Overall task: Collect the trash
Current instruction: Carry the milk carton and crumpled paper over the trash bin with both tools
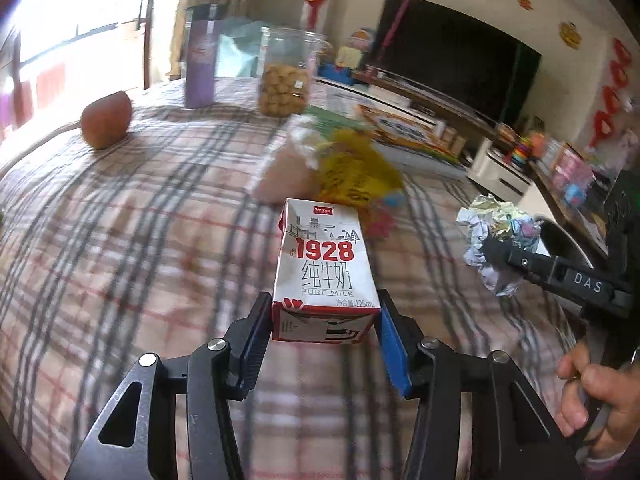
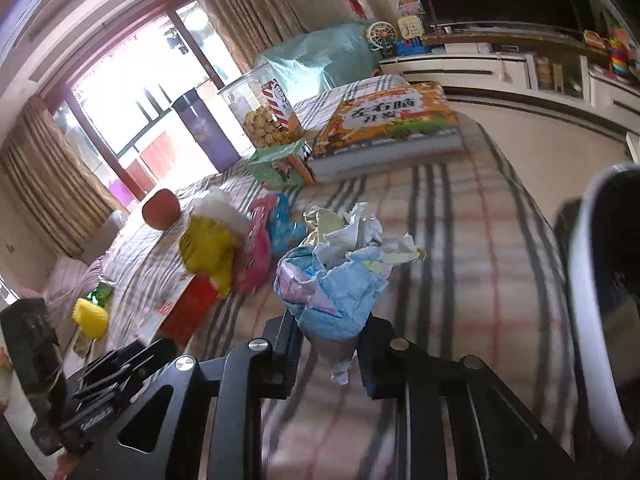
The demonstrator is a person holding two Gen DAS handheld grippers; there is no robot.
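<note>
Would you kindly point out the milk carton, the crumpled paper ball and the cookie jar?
milk carton (image 1: 326, 268): left wrist view, printed top face.
crumpled paper ball (image 2: 340, 276): right wrist view, blue middle.
cookie jar (image 1: 285, 80): left wrist view, clear wall.

Left tongs (image 1: 325, 334): black metal linkage arms with triangular cut-outs, joined by round silver pivot screws; flat finger plates, one faced with a blue pad. Right tongs (image 2: 330, 350): the same black arms and silver screws, with dark pads; seen from the left wrist view, one finger bears white letters "DAS". A hand (image 1: 596, 392) grips the black handle.
</note>
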